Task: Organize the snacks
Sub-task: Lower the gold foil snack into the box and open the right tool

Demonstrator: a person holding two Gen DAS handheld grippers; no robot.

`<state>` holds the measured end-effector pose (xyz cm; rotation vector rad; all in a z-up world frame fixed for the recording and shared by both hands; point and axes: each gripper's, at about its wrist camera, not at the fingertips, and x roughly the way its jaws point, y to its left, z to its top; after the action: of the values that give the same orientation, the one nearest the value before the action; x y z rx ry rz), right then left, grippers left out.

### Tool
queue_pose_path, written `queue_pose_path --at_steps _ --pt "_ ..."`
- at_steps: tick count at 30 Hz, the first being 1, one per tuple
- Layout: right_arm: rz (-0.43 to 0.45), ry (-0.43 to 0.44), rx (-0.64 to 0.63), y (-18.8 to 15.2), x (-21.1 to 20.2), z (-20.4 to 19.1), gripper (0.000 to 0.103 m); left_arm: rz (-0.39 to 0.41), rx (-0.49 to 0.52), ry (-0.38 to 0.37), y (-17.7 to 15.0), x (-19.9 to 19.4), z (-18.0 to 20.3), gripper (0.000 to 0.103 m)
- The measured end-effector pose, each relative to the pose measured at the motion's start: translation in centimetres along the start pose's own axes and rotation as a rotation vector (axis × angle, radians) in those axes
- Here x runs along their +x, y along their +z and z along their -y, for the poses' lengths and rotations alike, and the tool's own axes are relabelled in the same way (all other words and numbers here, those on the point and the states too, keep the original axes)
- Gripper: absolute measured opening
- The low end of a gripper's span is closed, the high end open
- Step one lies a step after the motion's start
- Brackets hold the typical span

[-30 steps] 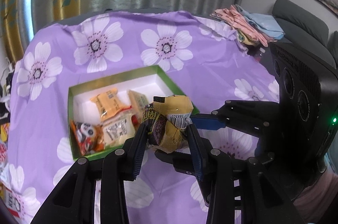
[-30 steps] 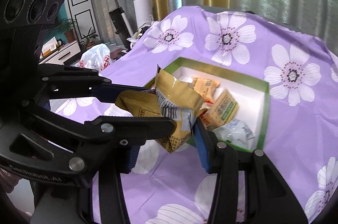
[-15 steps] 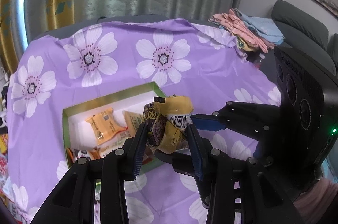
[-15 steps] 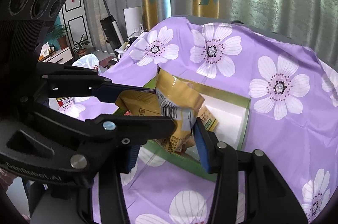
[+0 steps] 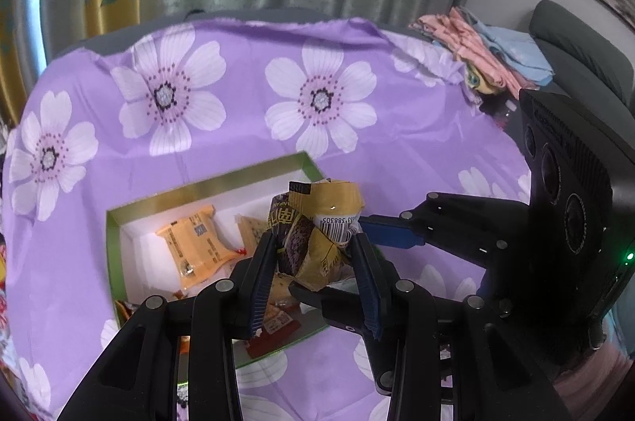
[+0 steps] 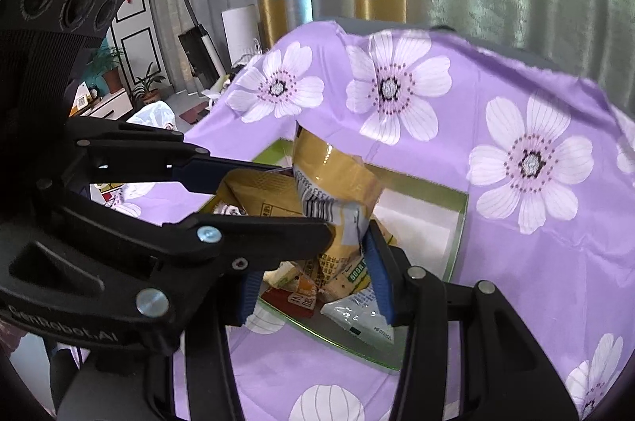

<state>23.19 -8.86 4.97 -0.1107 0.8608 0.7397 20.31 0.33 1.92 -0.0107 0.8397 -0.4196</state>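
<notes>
Both grippers hold one crumpled yellow-and-brown snack packet (image 5: 317, 238) above a green-rimmed white box (image 5: 113, 246). My left gripper (image 5: 313, 262) is shut on its lower part. My right gripper (image 6: 313, 250) is shut on the same packet (image 6: 337, 182), crossing from the right in the left wrist view. The box (image 6: 458, 222) holds several snack packets, among them an orange one (image 5: 194, 246) and a clear white one (image 6: 357, 313).
The box lies on a purple cloth with white flowers (image 5: 317, 99). Folded clothes (image 5: 492, 59) lie at the far right edge beside a grey sofa (image 5: 575, 35). More packets (image 5: 4, 298) lie at the left edge. Curtains hang behind.
Both grippers have moved forward together with the packet, from in front of the box's near edge to over the box. Their grip has not changed.
</notes>
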Motion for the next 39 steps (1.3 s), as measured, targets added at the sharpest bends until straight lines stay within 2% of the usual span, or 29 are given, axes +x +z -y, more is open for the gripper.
queue_pose_path --at_steps 14,33,39 --pt "-0.103 0.022 0.029 -1.1 4.7 1.0 0.048 -0.081 -0.061 -0.014 -1.3 3.9 -2.5 0.039" --pt "-0.217 0.057 0.069 -1.9 7.8 1.3 0.049 -0.175 -0.115 -0.005 -2.1 6.6 -4.3 0.039" --pt "-0.254 0.056 0.092 -2.1 8.4 1.4 0.053 -0.203 -0.155 -0.009 -2.4 7.0 -4.7 0.039"
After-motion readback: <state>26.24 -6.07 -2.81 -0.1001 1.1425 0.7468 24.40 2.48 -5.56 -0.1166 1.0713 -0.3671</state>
